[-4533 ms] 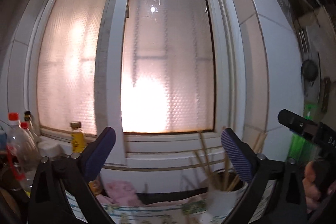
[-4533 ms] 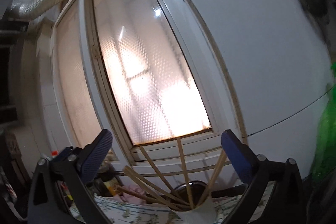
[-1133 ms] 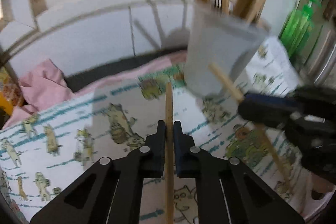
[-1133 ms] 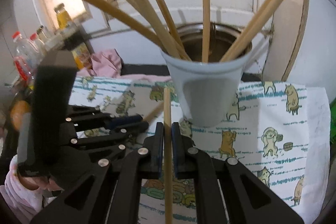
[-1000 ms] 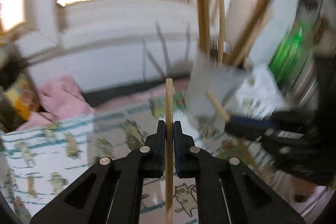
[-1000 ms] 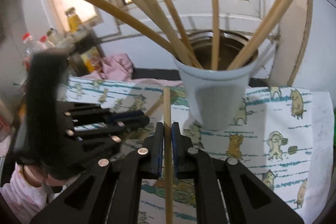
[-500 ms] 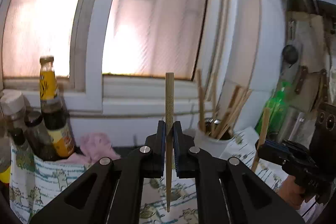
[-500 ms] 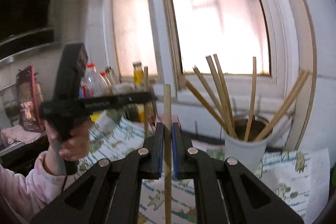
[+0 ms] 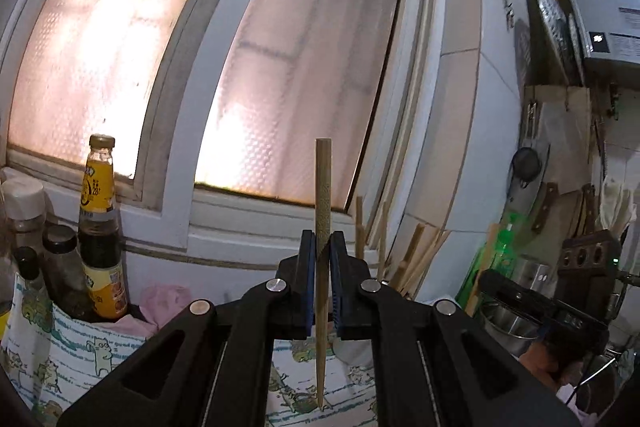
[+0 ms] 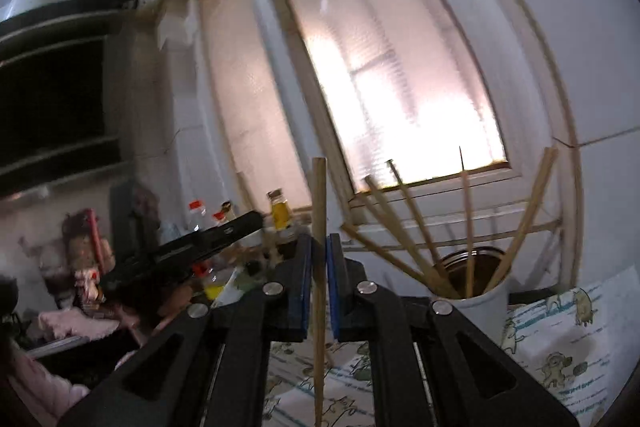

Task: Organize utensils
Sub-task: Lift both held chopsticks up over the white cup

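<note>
The left gripper clenches one upright chopstick. The right gripper clenches another chopstick, the white cup beyond its right finger.

Left wrist view: white cup mostly hidden behind the left gripper; only a sliver shows below the jaws. Chopsticks in it visible from mid-shaft up only. Chopstick clamped in the jaws: middle section covered by the pads. Right gripper seen dark at the lower right, its jaws not discernible; the hand under it partly covered.

Right wrist view: left third blurred; red-capped bottles and clutter unreadable. Held chopstick cut off by the bottom edge. Patterned cloth on the tabletop partly hidden by the gripper body.
</note>
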A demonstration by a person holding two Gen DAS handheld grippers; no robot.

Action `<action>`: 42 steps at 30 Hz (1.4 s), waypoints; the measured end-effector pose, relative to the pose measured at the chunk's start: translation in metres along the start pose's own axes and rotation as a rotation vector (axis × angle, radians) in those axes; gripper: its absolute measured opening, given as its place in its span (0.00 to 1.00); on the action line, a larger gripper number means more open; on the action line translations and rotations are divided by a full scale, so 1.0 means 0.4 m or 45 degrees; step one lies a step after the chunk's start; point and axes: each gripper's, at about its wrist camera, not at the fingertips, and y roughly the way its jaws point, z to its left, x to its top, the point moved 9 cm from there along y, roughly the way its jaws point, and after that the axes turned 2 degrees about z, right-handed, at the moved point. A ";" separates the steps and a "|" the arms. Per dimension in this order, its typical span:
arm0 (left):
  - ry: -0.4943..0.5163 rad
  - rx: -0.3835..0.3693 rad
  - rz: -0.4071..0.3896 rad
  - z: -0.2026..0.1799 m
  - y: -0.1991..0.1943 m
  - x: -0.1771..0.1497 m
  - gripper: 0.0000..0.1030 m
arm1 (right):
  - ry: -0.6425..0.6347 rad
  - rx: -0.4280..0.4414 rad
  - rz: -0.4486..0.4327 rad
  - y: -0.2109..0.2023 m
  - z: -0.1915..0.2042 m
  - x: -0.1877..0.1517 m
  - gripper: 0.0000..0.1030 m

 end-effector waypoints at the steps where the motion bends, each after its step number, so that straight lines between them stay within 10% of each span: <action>1: -0.002 -0.014 -0.014 -0.002 -0.006 0.002 0.06 | 0.015 0.000 -0.003 -0.001 -0.006 0.002 0.07; 24: 0.088 -0.200 -0.157 -0.279 -0.051 0.195 0.06 | -0.060 -0.225 -0.290 -0.070 -0.049 0.245 0.06; 42: 0.195 -0.057 -0.056 -0.356 0.232 0.222 0.06 | 0.045 -0.423 -0.381 -0.027 -0.223 0.276 0.06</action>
